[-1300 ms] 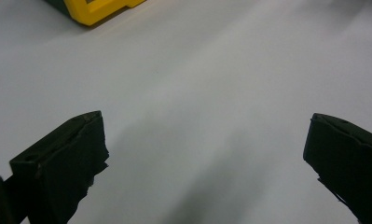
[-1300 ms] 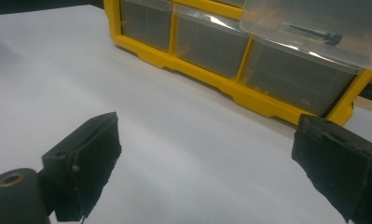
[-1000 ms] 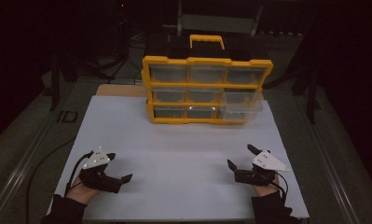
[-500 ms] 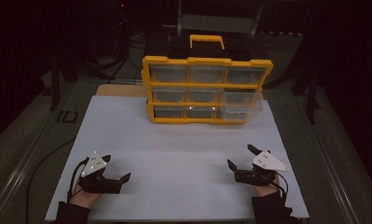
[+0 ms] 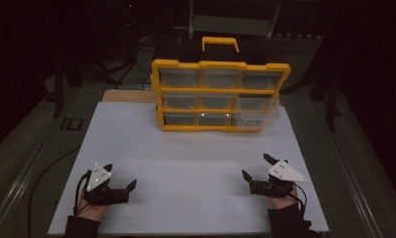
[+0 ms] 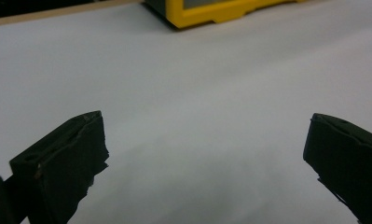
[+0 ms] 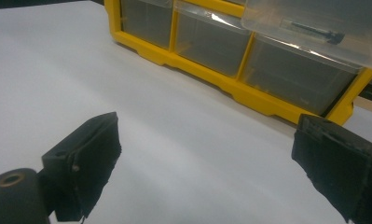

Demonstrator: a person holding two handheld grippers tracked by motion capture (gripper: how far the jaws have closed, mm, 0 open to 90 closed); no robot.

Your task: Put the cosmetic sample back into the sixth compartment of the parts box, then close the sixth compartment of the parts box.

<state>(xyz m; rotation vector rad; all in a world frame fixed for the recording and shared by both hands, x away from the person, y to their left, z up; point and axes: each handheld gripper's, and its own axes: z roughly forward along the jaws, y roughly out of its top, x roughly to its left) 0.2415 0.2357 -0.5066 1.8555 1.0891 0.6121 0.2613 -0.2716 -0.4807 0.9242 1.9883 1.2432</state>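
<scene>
From the high view, the yellow drawer cabinet (image 5: 220, 94) stands upright at the far side of the white board (image 5: 195, 163), with a yellow handle (image 5: 220, 43) on its top. One clear drawer (image 5: 257, 113) on its right side, in the middle row, is pulled out toward the person. The right gripper view shows what the high view does not: inside this pulled-out drawer (image 7: 314, 28) lies a small dark screw (image 7: 309, 29). The left gripper view shows only the lower corner of the cabinet (image 6: 221, 11), far ahead over the bare board (image 6: 197, 93).

Compared with one second ago, the left gripper (image 5: 121, 184) is now a little lower, nearer to the person's edge of the board. The right gripper (image 5: 256, 168) is at the same place as before.

Both hands rest low on the near part of the board, well apart from each other and well apart from the cabinet. The left gripper points to the right, the right gripper points to the left and a little forward. The jaws of both grippers stand wide apart and hold nothing.
</scene>
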